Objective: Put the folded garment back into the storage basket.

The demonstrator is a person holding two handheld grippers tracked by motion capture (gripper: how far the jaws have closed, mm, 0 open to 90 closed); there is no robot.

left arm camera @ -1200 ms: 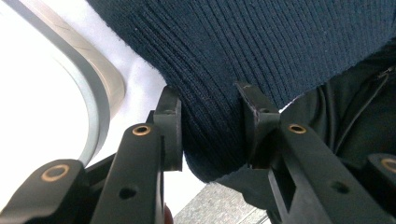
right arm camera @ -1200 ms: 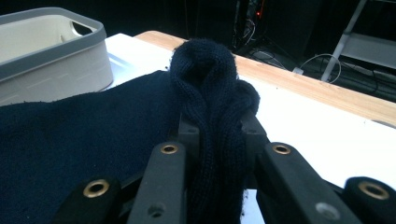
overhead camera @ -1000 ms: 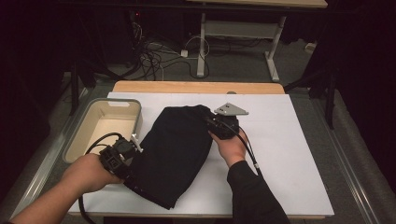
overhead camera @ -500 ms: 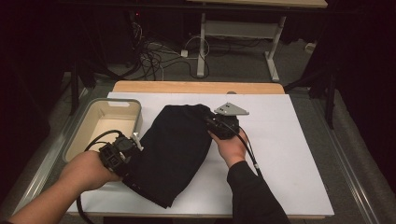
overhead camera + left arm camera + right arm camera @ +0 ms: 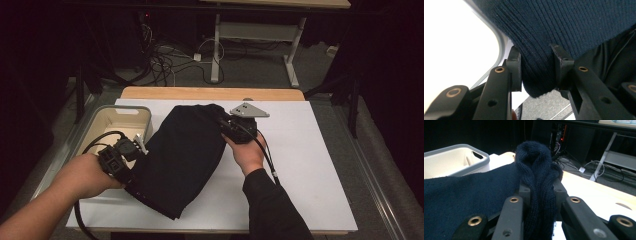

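High view: both grippers clamp the sweater (image 5: 182,155), which lies across the worktop (image 5: 310,165) beside the bin (image 5: 100,122).
Left gripper (image 5: 131,161) fingers pinch one knit fold; the hem could catch the bin rim. Right gripper (image 5: 225,126) fingers clench bunched knit, which may slip out.

The dark navy knit garment (image 5: 182,152) lies folded, slanting across the table's left half. Its ribbed ends are bunched.

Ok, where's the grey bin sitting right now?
In the high view the grey bin sits at the table's far left, just left of the dark knit garment and beyond the left gripper.
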